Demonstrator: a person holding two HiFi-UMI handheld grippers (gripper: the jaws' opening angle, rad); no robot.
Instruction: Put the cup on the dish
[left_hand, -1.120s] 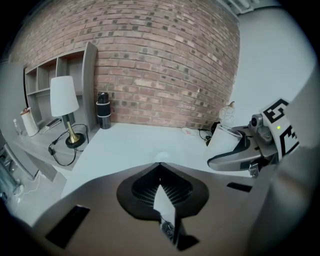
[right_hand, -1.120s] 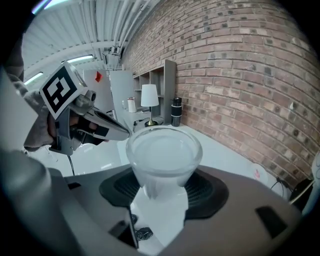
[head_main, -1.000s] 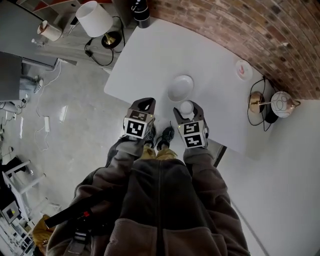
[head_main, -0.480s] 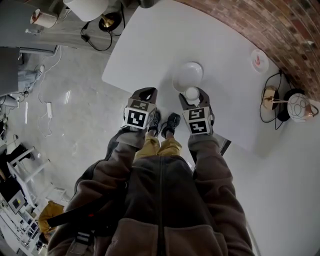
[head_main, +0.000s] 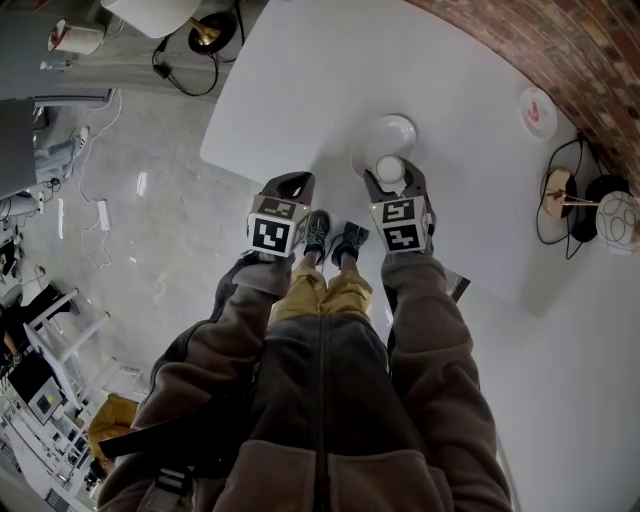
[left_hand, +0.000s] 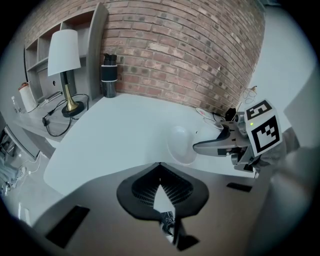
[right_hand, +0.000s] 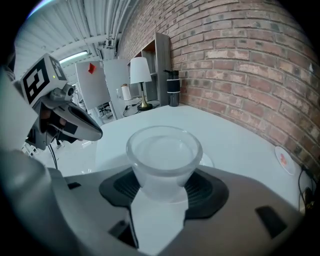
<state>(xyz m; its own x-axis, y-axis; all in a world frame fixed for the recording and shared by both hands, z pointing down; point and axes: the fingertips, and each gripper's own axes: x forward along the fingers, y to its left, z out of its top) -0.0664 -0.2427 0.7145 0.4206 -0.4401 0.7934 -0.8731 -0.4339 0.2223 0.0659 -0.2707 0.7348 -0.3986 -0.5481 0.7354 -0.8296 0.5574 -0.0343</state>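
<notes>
So the right hand-held gripper (head_main: 392, 178) has its jaws clamped on the cup (head_main: 389, 168), one pad on each side of the lower body. You can see it really clearly in the right gripper view: the cup (right_hand: 164, 155) is a frosted, whitish thing, sitting upright with the open end up and nothing visible inside. It's hanging right over the near rim of the dish (head_main: 388, 130), a plain white round one out on the white surface (head_main: 330, 70). A bit of the dish (right_hand: 206, 160) peeks out just behind the cup. Can't honestly tell if the cup bottom is touching it or just above it.

The left hand-held gripper (head_main: 286, 182) is empty, with its jaws pinched together at the tips. It sits by the near edge of the surface, off to the left of the dish and apart from it. From its own camera the dish (left_hand: 179, 144) is straight ahead.

Other stuff around: a small plate with a red mark (head_main: 538, 110) near the brick wall (head_main: 570, 50), a white-shade lamp (left_hand: 64, 55) and a dark bottle (left_hand: 108, 75) at the far end.
</notes>
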